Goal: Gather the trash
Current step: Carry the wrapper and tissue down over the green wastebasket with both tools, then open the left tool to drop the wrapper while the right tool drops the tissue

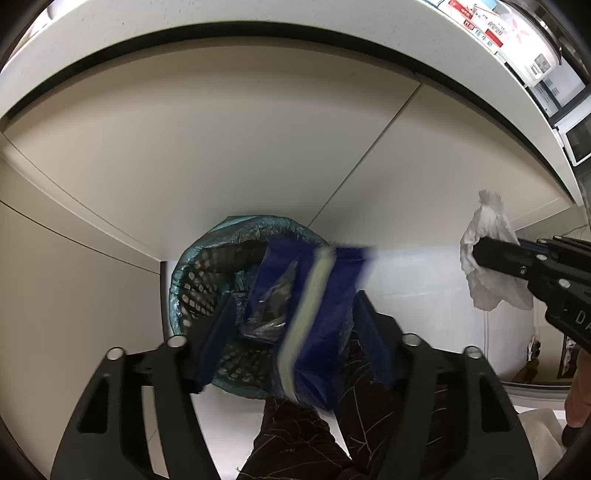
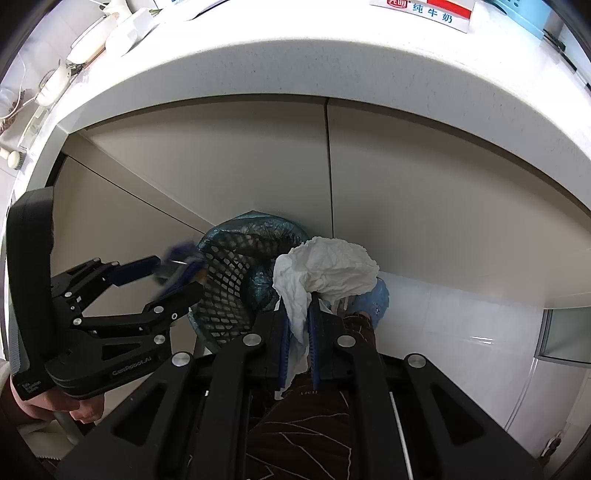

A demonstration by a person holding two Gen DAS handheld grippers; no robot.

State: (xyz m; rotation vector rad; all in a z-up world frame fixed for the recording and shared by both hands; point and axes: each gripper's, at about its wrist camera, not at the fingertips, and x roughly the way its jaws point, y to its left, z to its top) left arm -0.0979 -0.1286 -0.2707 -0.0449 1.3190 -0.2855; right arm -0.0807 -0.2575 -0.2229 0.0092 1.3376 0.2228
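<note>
A mesh trash basket [image 1: 207, 291] lined with a teal bag stands on the floor against the cabinet; it also shows in the right wrist view [image 2: 229, 288]. My left gripper [image 1: 291, 325] is open above it, and a blurred blue wrapper [image 1: 314, 317] with a pale stripe hangs loose between the fingers over the basket. The left gripper shows in the right wrist view [image 2: 177, 273]. My right gripper [image 2: 299, 332] is shut on a crumpled white tissue [image 2: 325, 269], held to the right of the basket. The tissue also shows in the left wrist view [image 1: 487, 258].
A white countertop [image 2: 295, 66] overhangs beige cabinet doors [image 1: 221, 147] behind the basket. A milk carton [image 2: 424, 11] and other items sit on the counter. A person's dark patterned trousers [image 2: 306, 424] are below the grippers. White floor tiles [image 2: 461, 332] lie to the right.
</note>
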